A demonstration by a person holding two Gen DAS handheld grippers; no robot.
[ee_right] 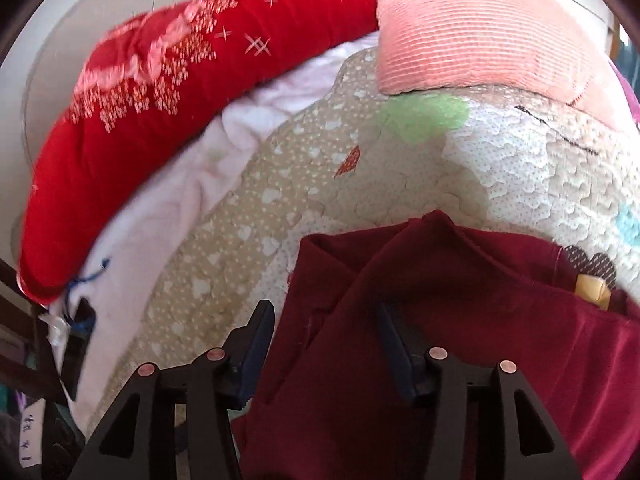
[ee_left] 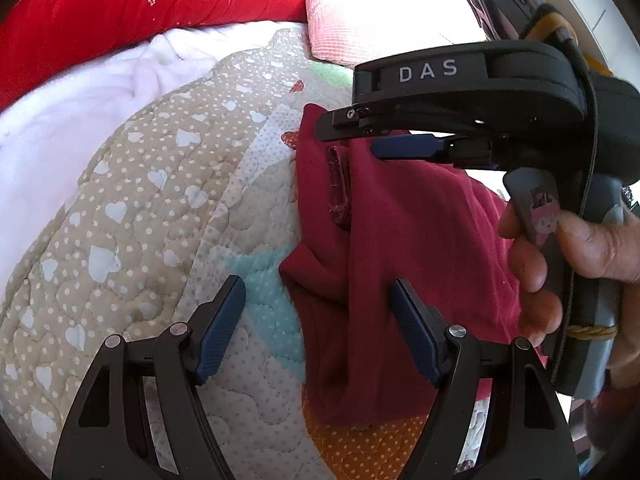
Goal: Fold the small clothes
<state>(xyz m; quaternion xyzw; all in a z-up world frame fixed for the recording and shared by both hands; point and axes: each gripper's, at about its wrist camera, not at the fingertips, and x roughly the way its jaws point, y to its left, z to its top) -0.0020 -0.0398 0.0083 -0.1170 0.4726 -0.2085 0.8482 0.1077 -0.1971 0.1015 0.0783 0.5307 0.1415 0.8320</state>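
A dark red garment lies partly folded on the heart-patterned quilt. My left gripper hovers over the garment's left edge, open wide, with one finger above the quilt and the other above the cloth. A hand holds my right gripper over the garment's far end. In the right wrist view the right gripper stands partly open. Folds of the garment lie between and under its fingers, and the pads are not pressing on the cloth.
A red embroidered pillow and a pink ribbed pillow lie along the far side. A white blanket sits between the red pillow and the quilt. A yellow label shows at the garment's right edge.
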